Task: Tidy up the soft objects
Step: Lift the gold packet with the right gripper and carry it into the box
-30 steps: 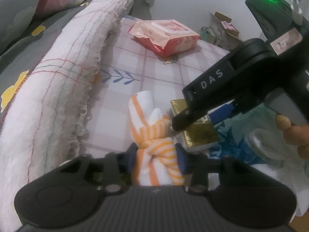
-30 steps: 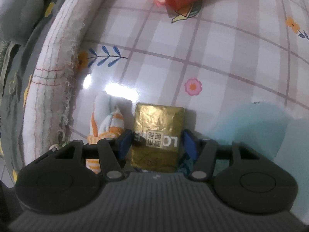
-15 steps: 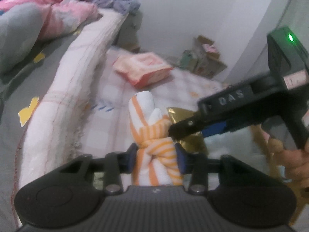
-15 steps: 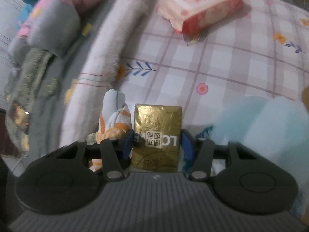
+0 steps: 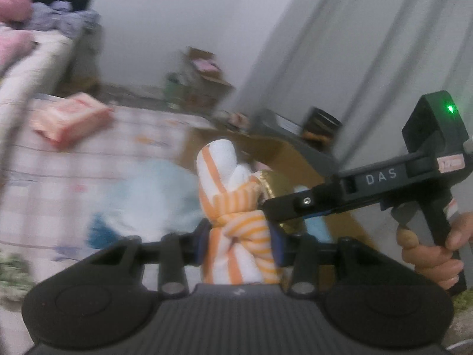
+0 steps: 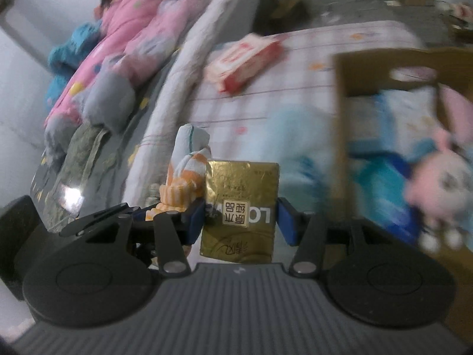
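Note:
My left gripper [image 5: 240, 238] is shut on a knotted orange-and-white striped cloth [image 5: 236, 207], held up in the air. My right gripper [image 6: 241, 217] is shut on a gold tissue pack [image 6: 241, 204], also lifted. The two held things are side by side: the striped cloth [image 6: 184, 174] shows just left of the gold pack, and the right gripper [image 5: 267, 204] with its gold pack [image 5: 273, 185] reaches in from the right in the left wrist view. An open cardboard box [image 6: 343, 94] at the right holds a pink plush toy [image 6: 443, 174] and blue soft things.
A pink-red tissue pack [image 6: 245, 59] lies on the checked tabletop [image 6: 295, 82]. A light blue bag [image 6: 295, 148] lies before the box. A bed with a white blanket roll [image 6: 183, 88] and pink bedding [image 6: 133, 14] runs along the left. A person's hand [image 5: 431, 251] holds the right gripper's handle.
Both grippers have risen off the table with the striped cloth and the gold pack, swinging right. The cardboard box has come into view.

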